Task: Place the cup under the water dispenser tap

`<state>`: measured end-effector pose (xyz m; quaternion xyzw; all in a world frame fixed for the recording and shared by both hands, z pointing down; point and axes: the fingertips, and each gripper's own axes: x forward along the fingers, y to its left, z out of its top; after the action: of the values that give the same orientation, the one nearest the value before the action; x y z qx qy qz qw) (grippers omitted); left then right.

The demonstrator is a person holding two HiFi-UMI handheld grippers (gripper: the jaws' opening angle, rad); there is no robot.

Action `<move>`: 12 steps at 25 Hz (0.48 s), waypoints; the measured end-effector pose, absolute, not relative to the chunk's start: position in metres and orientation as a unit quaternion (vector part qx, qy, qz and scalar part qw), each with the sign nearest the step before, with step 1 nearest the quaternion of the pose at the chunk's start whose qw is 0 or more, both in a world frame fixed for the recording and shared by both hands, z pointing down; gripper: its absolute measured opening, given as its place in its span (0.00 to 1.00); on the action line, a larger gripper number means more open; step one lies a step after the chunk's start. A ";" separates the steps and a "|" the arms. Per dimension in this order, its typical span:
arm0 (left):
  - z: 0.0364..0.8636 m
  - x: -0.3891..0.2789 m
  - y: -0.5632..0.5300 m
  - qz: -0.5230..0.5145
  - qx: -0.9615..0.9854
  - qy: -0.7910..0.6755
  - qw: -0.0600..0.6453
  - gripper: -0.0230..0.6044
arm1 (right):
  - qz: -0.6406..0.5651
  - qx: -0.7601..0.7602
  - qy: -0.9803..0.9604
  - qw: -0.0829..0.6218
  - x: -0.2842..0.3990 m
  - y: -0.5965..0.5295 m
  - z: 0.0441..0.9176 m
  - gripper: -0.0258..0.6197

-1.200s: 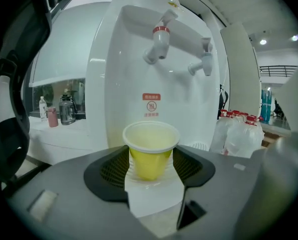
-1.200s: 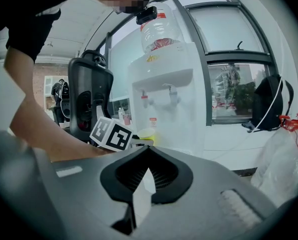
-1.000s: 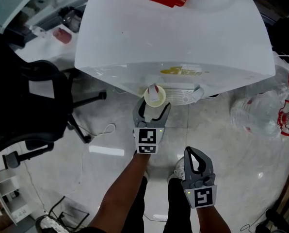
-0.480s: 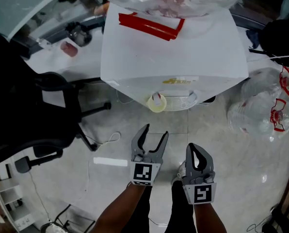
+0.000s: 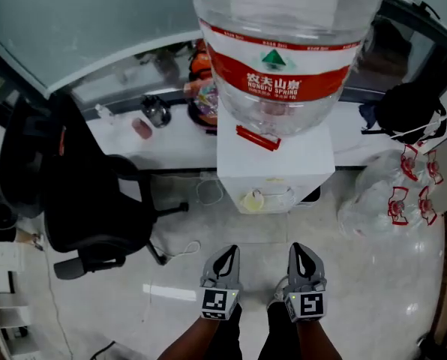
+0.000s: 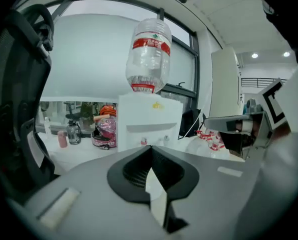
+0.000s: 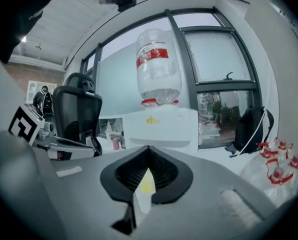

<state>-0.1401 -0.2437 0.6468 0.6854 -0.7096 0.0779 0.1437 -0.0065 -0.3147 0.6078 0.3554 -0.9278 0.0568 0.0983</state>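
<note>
White and boxy, the water dispenser stands against a long white counter, and a big clear bottle with a red label sits upside down on top of it. The pale yellow cup stands upright on the round tray at the front of the dispenser, on the tray's left side, and nothing holds it. The left gripper is low in the head view, well apart from the cup, and points toward the dispenser. Its 2 jaws have just been closing and the tips touch, with nothing between them. The right gripper is just beside it, and its 2 jaws are pressed together too, with nothing in them. A black office chair stands to the left on the pale shiny floor. To the right of the dispenser lie clear empty bottles with red handles, and a black bag sits on the counter by the window
</note>
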 end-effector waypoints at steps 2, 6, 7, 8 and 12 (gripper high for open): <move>0.619 -0.144 -0.241 0.075 0.694 -0.703 0.137 0.06 | 0.039 0.346 -0.932 0.100 -0.012 -0.314 0.580 0.04; 0.570 -0.136 -0.218 0.090 0.712 -0.685 0.126 0.06 | 0.011 0.326 -0.939 0.109 -0.011 -0.295 0.519 0.04; 0.559 -0.136 -0.214 0.089 0.712 -0.685 0.127 0.06 | 0.012 0.325 -0.939 0.109 -0.010 -0.293 0.507 0.04; 0.549 -0.139 -0.212 0.084 0.712 -0.685 0.132 0.06 | 0.015 0.326 -0.939 0.107 -0.010 -0.292 0.496 0.04; 0.508 -0.139 -0.213 0.062 0.725 -0.674 0.128 0.06 | 0.031 0.336 -0.939 0.074 -0.009 -0.288 0.459 0.04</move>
<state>-0.1395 -0.2126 0.5081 0.7251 -0.6738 0.0622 0.1275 -0.0095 -0.2880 0.4593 0.3355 -0.9386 0.0307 0.0741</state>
